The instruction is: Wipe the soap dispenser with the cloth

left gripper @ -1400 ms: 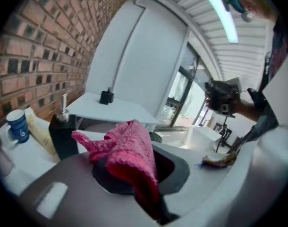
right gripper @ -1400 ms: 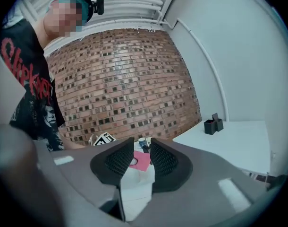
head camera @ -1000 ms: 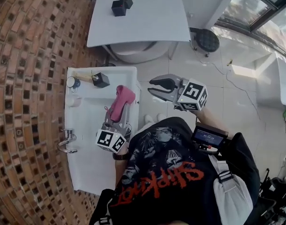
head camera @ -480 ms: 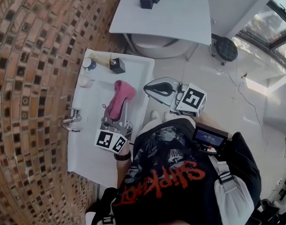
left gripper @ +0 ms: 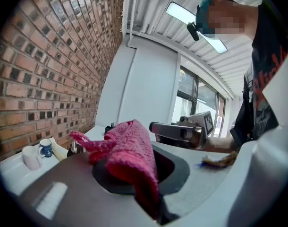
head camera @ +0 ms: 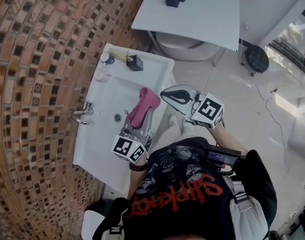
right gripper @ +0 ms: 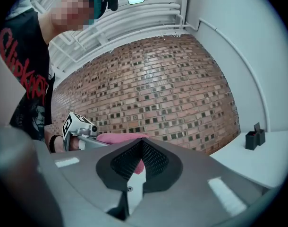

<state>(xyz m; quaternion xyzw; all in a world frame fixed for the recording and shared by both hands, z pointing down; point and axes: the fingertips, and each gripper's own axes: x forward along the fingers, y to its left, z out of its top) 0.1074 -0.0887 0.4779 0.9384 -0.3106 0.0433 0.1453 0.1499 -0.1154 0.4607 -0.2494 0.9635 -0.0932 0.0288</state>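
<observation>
one risk: pink cloth clamped in left gripper is draping loosely, possibly slipping against the upper-left soap dispenser; right gripper is sitting closed, empty.

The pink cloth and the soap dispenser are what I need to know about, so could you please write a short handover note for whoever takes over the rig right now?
Left gripper: shut on the pink cloth, holding it above the white sink.
Right gripper: shut and empty, just off the sink's front edge, beside the cloth.
Black soap dispenser: upright at the far end of the sink ledge, apart from both grippers.
Done: cloth in hand.
Left: carry the cloth to the dispenser and wipe it. The right gripper may need to steady it.
</observation>
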